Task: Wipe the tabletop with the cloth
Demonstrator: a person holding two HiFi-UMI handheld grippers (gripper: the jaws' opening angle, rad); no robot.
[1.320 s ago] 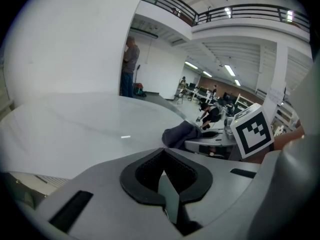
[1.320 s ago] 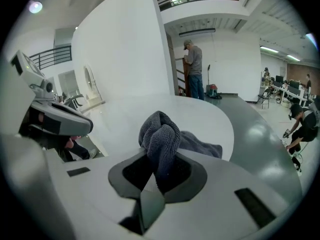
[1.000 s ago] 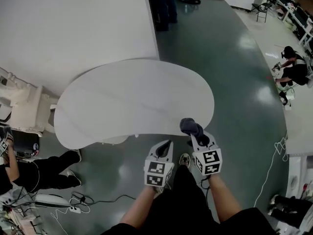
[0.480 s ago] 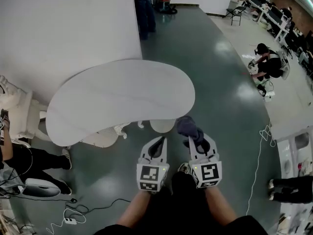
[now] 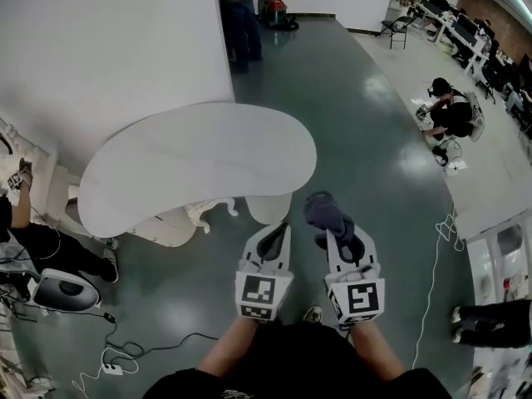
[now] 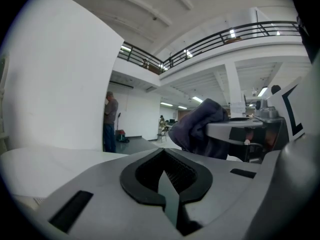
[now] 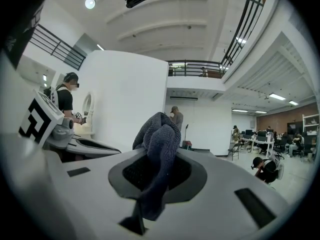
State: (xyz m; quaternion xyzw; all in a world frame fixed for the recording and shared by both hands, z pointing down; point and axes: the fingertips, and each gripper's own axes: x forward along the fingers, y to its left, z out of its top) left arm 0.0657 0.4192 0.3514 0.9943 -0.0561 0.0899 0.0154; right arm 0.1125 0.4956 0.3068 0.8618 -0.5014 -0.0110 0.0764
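The white kidney-shaped tabletop point(image 5: 199, 160) lies ahead and to the left, bare. Both grippers hang over the green floor, just short of its near edge. My right gripper point(image 5: 331, 229) is shut on a dark blue-grey cloth point(image 5: 322, 209), which bunches up above the jaws and shows close up as the cloth point(image 7: 157, 144) in the right gripper view point(image 7: 150, 184). My left gripper point(image 5: 281, 229) is beside it, shut with nothing between its jaws point(image 6: 163, 174). In the left gripper view the cloth point(image 6: 197, 129) shows to the right and the tabletop point(image 6: 45, 161) to the left.
A white partition wall point(image 5: 108, 48) stands behind the table. A person point(image 5: 237, 19) stands at its far corner, another point(image 5: 449, 106) crouches at the right, and a third point(image 5: 25, 239) sits at the left. Cables and a power strip point(image 5: 108, 368) lie on the floor at lower left.
The view has drawn back from the table: both grippers, first at its near edge, now hang over the floor short of it. The cloth stays clamped in the right gripper.
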